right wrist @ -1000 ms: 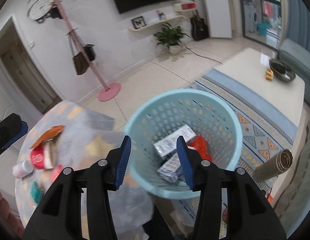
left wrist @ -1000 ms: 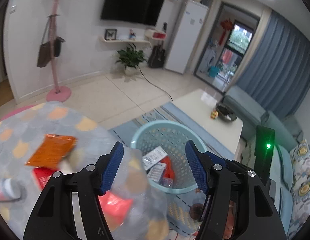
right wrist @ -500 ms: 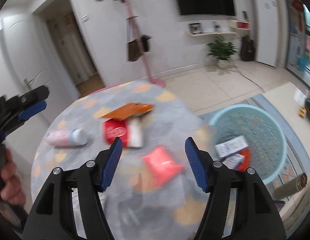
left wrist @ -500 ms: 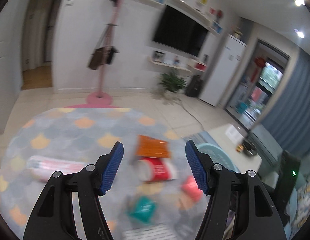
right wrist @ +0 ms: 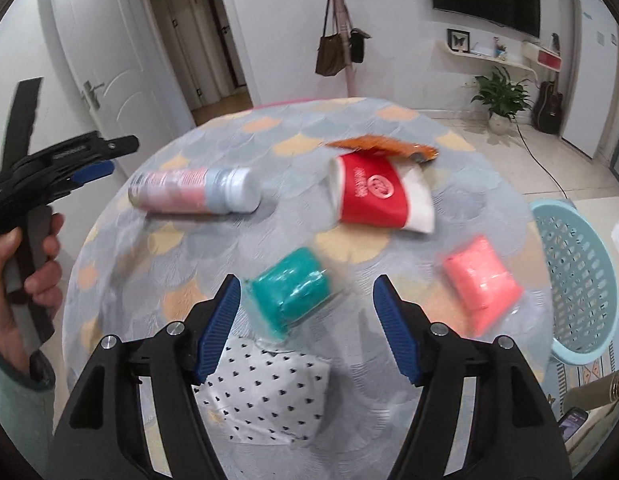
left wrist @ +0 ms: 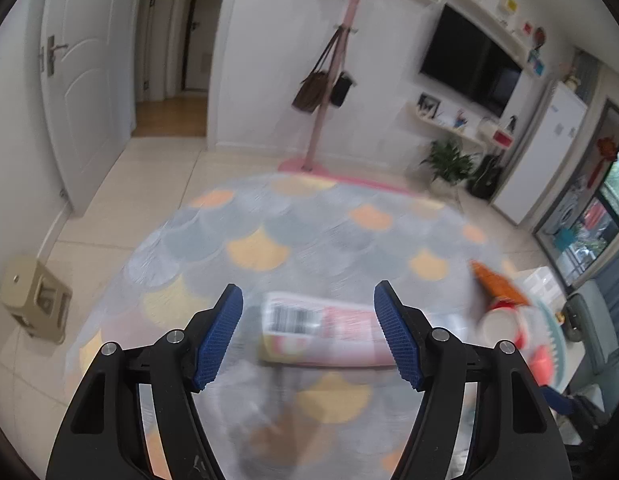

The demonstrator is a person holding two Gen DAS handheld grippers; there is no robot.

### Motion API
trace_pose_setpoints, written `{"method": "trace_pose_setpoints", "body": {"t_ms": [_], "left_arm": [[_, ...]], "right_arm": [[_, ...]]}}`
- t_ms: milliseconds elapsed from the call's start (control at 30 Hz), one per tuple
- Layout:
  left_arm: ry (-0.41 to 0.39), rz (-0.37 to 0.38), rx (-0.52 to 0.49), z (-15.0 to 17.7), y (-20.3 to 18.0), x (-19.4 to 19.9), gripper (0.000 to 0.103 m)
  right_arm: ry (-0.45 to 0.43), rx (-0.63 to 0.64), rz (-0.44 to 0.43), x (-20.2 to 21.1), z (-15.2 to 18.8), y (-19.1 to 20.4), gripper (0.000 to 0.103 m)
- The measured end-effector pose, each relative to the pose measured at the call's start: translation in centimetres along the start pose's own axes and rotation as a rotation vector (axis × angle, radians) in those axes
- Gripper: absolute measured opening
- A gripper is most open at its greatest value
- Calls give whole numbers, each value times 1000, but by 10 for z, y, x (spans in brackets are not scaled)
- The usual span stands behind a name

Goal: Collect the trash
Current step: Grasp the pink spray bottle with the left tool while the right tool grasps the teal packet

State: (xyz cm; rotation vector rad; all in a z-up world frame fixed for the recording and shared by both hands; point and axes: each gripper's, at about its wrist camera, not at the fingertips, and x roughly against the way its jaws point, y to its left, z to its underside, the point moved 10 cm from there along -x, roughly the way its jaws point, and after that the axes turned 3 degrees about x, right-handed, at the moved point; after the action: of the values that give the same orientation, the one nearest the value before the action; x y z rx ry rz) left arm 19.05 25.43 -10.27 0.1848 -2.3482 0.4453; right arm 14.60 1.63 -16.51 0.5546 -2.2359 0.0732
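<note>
We are looking at trash scattered over a round table covered in a grey cloth with orange scallops (right wrist: 269,128).

The nearest piece to the right gripper (right wrist: 307,322) is a teal plastic-wrapped packet (right wrist: 291,296), sitting just above centre in the lower half of the right wrist frame. It is lying directly ahead of the blue pads, between their lines but beyond their tips, with its long axis tilting from lower left to upper right. The right jaws are standing wide apart with nothing between them, having just been opening. Below the packet, closer to the camera, a white cloth mask with small black hearts (right wrist: 265,396) is lying flat.

Further out, a pink soft packet (right wrist: 481,282) is resting at right, near the pale blue perforated plastic basket (right wrist: 577,276) at the right edge. A red and white paper cup (right wrist: 379,196) is lying on its side at upper centre, with an orange foil wrapper (right wrist: 383,146) just behind it.

A pink-labelled white plastic bottle (left wrist: 325,330) is lying on its side, long axis running left to right, squarely ahead of the left gripper (left wrist: 309,330), whose jaws are also open and empty. In the right wrist frame that gripper is appearing at far left in the person's hand (right wrist: 23,268).

We are judging the left hand nearer the bottle, the right nearer the teal packet.
</note>
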Motion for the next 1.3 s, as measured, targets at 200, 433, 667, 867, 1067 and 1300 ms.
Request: {"method": "trace_pose_setpoints", "body": {"t_ms": [200,433,667,867,1067,1300], "left_arm": [[90,91,56,22,12,-22,66],[149,218,54,55,-10,-13,52],[219,340,-61,112,-62,21,52],[296,479,-194,147,-99,55,57],[122,342,-284,107,-107,66,75],[211,165,-344,79,-107,-16,77]], "right_arm": [[34,30,-15,-8,6,6,43],[53,5,-23,-12,11,4,38],[45,-58,6,-9,10,-20,38],[18,-60,-15,1,5,-19,38],[7,-47,-31,4,1,-9,38],[58,-91,-74,-8,12,-2,38]]}}
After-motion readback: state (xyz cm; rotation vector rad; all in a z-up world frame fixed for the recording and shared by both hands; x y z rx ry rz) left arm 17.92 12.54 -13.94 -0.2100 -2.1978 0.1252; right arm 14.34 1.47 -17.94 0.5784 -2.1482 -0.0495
